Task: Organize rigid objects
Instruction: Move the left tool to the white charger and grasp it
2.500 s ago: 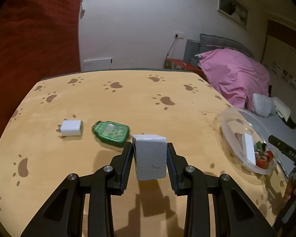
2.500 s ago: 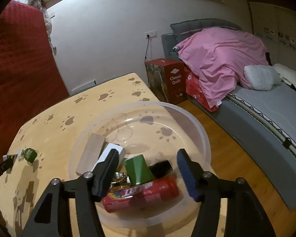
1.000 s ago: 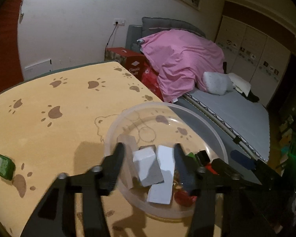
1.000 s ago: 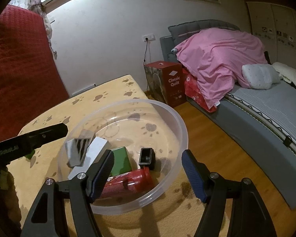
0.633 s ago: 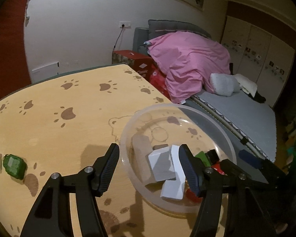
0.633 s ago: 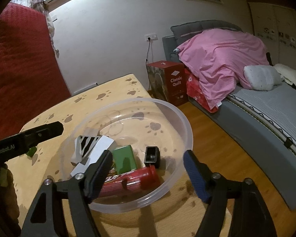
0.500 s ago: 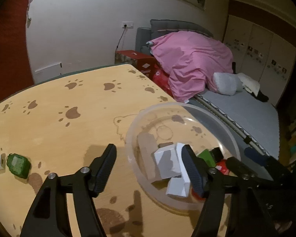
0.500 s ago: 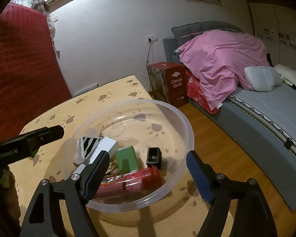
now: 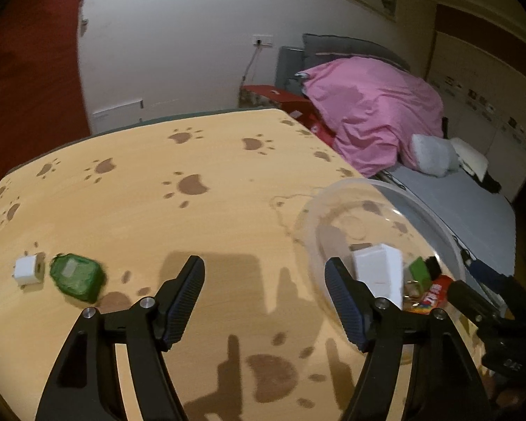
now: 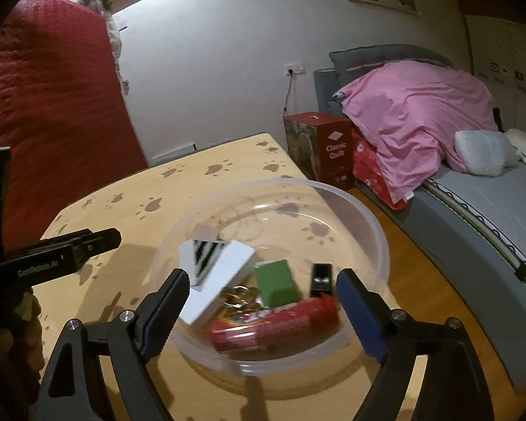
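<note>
One clear bowl (image 10: 375, 231) at the tabletop (image 9: 200, 217) edge holds two white blocks (image 10: 224, 277), one green box (image 10: 275, 282), one black clip (image 10: 321, 279), one red tube (image 10: 273, 321). Only the left wrist view shows one green case (image 9: 77, 277) and one white charger (image 9: 26, 269), touching, well apart from the bowl. Left gripper (image 9: 264, 301) released, empty over bare tabletop; right gripper (image 10: 261, 310) jaws just been opening, nothing gripped, bowl behind them.

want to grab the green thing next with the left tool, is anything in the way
Nothing visible blocks it. Bare table lies between the open left tool and the green case; a white charger sits just beyond it.
</note>
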The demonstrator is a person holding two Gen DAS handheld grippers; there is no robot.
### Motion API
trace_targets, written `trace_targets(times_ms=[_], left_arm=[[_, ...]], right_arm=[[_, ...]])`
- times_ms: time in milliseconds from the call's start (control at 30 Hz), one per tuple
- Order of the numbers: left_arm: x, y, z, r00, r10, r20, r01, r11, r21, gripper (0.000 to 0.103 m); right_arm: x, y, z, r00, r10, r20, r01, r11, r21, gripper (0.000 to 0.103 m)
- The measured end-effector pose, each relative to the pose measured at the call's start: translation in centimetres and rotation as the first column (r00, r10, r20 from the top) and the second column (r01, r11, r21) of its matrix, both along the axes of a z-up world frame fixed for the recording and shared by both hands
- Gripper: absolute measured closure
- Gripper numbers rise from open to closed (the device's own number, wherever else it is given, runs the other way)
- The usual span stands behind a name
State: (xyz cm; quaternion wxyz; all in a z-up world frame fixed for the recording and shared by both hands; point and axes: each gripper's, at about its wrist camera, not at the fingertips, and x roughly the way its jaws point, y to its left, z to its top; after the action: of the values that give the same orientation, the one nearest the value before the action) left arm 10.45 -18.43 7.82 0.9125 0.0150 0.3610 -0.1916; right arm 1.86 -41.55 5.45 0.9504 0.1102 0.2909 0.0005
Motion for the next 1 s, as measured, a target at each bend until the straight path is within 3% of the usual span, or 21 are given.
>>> trace_targets(times_ms=[567,1000], left_arm=[[1.4,8.8,0.0,0.983,0.181,0.012,-0.181,0.983,0.027,0.021],[3.8,17.4,-2.2,0.934,0.356,-0.016,-0.354,0.931,0.087,0.015]], right_arm=[[0.7,4.7,1.0,0.994,0.106,0.002,-0.106,0.994,-0.019,0.002],[1.5,8.5,0.8,0.983,0.184,-0.022,-0.185,0.982,-0.036,0.001]])
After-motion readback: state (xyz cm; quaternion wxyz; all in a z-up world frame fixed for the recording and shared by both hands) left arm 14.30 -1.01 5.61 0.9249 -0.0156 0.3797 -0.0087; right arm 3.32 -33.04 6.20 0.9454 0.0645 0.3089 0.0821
